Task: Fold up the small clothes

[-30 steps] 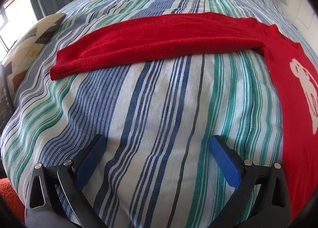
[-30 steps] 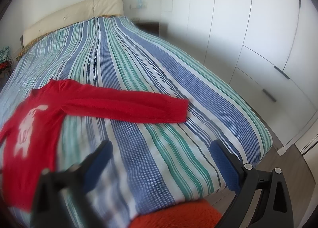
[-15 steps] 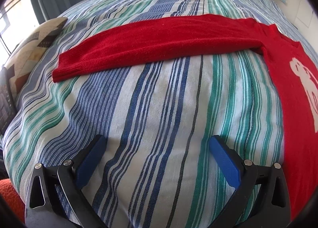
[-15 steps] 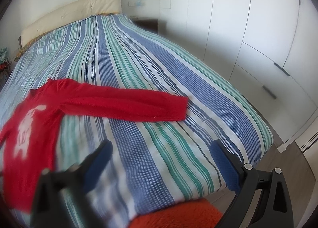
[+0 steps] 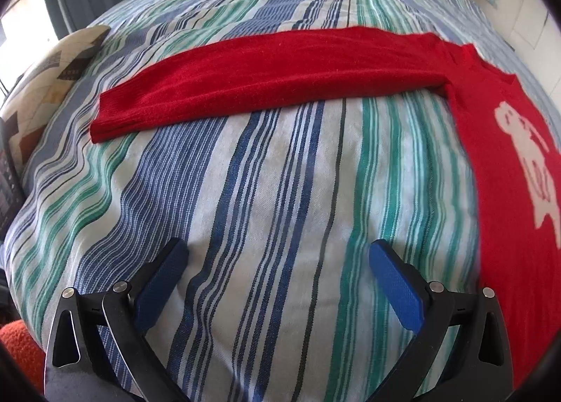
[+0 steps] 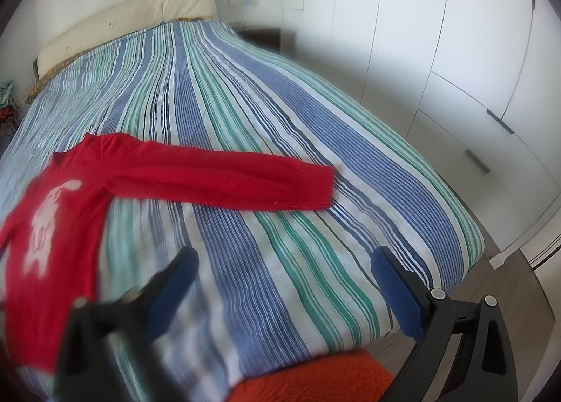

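Observation:
A small red sweater [image 5: 491, 163] with a white animal print lies flat on a striped bed. One sleeve [image 5: 266, 76] stretches out to the left in the left wrist view. In the right wrist view the sweater [image 6: 59, 212] lies at the left, its other sleeve [image 6: 224, 177] reaching right. My left gripper [image 5: 278, 254] hovers open over bare bedspread, short of the sleeve, holding nothing. Open and empty too, my right gripper [image 6: 284, 261] hangs above the bed's near corner, below that sleeve's cuff.
The bedspread [image 5: 273, 191] has blue, green and white stripes. A patterned cushion [image 5: 45, 86] leans at the bed's left edge. White wardrobe doors [image 6: 438, 51] stand to the right, a cream headboard [image 6: 122, 27] at the far end. An orange fuzzy surface [image 6: 308, 381] lies below the bed's near edge.
Both grippers have drifted slightly, so the sweater sits a little lower in the left view and the bed edge shifts in the right view. The jaws stay open; the sweater has not moved.

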{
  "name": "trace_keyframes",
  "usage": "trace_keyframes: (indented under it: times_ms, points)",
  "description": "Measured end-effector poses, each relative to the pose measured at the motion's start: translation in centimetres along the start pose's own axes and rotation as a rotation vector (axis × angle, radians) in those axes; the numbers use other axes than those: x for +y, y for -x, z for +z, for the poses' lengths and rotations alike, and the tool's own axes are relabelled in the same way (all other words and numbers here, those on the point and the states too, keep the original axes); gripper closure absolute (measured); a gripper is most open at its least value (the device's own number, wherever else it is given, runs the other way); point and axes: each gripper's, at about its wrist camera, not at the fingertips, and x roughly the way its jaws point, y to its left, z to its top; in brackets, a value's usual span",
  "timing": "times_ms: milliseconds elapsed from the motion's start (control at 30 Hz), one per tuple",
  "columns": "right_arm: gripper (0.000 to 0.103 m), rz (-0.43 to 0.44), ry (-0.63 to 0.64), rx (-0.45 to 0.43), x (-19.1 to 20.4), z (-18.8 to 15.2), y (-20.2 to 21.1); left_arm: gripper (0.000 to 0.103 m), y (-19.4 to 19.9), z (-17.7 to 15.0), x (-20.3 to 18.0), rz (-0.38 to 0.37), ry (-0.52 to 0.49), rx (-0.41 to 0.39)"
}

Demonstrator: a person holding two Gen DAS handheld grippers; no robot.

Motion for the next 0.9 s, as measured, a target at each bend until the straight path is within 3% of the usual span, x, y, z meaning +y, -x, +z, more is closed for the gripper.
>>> trace_keyframes:
  times_ms: [100,200,333,567,700,833,867,900]
  points:
    - [0.005,0.067,-0.006,0.096,0.0,0.5,-1.5,0.001,2.0,0.2,0.7,-0.101,0.055,-0.074]
    - [0.005,0.212,-0.119,0.092,-1.0,1.6,-1.4,0.001,2.9,0.2,0.4,-0.062,0.034,-0.118]
    - [0.005,0.361,-0.360,0.091,-3.2,3.0,-2.7,0.001,2.7,0.0,-0.3,-0.038,0.007,-0.106]
    - [0.005,0.545,-0.763,0.221,-5.4,2.0,-8.9,0.001,2.5,0.0,0.0,-0.024,0.011,-0.111]
    - [0.012,0.534,-0.828,0.249,-4.5,1.9,-12.1,0.001,1.5,0.0,0.5,-0.024,0.048,-0.075]
    - [0.022,0.381,-0.830,0.219,-4.7,2.4,-15.8,0.001,0.7,-0.1,1.5,-0.017,0.102,-0.047]
    - [0.026,0.359,-0.839,0.200,-4.8,2.5,-16.5,0.001,0.6,-0.2,1.6,-0.015,0.110,-0.044]
    - [0.040,0.338,-0.835,0.177,-4.8,2.7,-17.1,0.001,0.5,-0.2,1.8,-0.014,0.118,-0.041]
